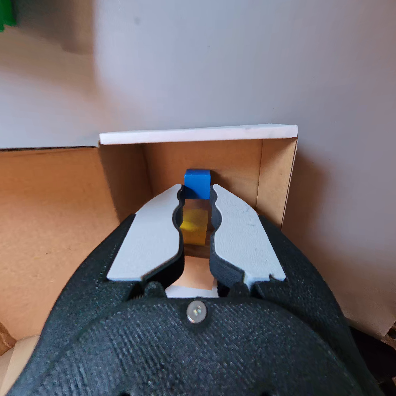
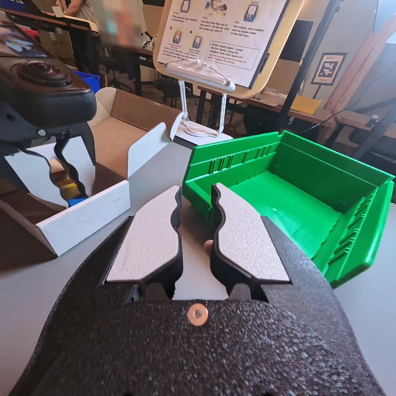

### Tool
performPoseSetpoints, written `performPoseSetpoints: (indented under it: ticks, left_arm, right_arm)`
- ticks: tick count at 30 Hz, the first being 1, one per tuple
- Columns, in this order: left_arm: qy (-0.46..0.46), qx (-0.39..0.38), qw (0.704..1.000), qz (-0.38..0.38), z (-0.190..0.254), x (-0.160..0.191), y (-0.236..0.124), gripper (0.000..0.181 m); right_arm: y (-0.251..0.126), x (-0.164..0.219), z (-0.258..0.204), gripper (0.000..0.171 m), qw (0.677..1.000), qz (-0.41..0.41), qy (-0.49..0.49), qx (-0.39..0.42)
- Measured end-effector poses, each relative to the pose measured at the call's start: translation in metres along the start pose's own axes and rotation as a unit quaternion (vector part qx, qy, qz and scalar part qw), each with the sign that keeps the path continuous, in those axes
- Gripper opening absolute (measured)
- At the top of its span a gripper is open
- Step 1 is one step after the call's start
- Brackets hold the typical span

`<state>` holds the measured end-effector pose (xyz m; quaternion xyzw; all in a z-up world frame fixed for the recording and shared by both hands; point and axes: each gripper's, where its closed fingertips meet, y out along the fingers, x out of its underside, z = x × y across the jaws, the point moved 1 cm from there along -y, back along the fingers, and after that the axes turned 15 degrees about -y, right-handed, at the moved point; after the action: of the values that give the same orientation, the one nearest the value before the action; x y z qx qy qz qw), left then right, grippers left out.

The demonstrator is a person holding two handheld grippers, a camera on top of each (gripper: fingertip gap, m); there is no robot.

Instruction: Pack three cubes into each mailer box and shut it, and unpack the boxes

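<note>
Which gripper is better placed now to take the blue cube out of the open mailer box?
Left gripper: it is inside the mailer box, open around the blue cube. Right gripper is outside it.

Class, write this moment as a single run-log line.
left gripper: inside open mailer box, jaws around blue cube | yellow cube: in box | right gripper: open, empty | green bin: empty

A grey table point(image 2: 158, 167) carries an open white mailer box point(image 2: 85, 216), a green bin point(image 2: 300, 192) just beside it (empty inside), and a white stand point(image 2: 201, 130) behind.
</note>
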<state>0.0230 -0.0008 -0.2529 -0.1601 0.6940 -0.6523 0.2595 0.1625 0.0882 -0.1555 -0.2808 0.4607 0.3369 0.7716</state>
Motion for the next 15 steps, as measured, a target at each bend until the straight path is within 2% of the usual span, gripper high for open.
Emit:
performPoseSetpoints:
  ticks: [3, 6, 11, 15]
  left_arm:
    - [-0.006, -0.004, 1.000, 0.003, -0.002, 0.002, 0.004, 0.032]
    - [-0.013, -0.005, 0.999, 0.037, -0.004, -0.001, -0.006, 0.036]
    - [-0.050, -0.026, 0.986, 0.160, -0.022, 0.008, -0.078, 0.036]
    - [-0.113, -0.090, 0.969, 0.203, -0.063, 0.060, -0.131, 0.035]
  right_arm:
    - [0.000, 0.000, -0.001, 0.025, 1.000, 0.000, -0.002, -0.001]
    - [0.000, 0.001, 0.000, 0.025, 1.000, -0.002, -0.001, 0.000]
    - [0.000, 0.003, 0.002, 0.025, 1.000, -0.004, 0.003, 0.003]
    - [0.001, 0.004, 0.000, 0.025, 1.000, -0.008, 0.003, -0.003]
